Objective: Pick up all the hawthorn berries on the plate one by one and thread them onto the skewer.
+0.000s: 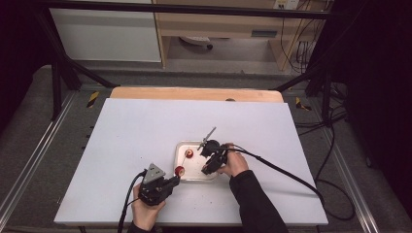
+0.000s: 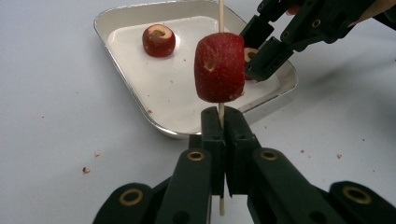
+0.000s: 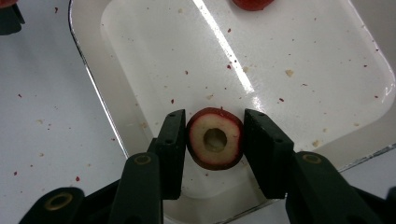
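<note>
Nearest the person, at about seven o'clock on the white table [image 1: 121,145], the left gripper [image 1: 176,180] has its jaws pressed together on a thin wooden skewer [image 2: 220,9]. One cored red fruit piece [image 2: 220,67] is already threaded on it, sitting just above the jaw tips.

A little farther in, near the table's centre, sits the shallow metal tray [image 3: 88,65]. The right gripper [image 3: 215,149] reaches into the tray's near end at roughly five o'clock. Its jaws stand slightly apart on either side of a second cored piece [image 3: 215,138], which rests on the tray floor; the left jaw looks to be touching it, the right one just beside it, so I judge the grip not yet closed.

At the tray's far side, around eleven o'clock, a third piece [image 2: 159,40] lies untouched.

By my reckoning the threading is about a third done: one piece on, one about to be lifted, one waiting.
</note>
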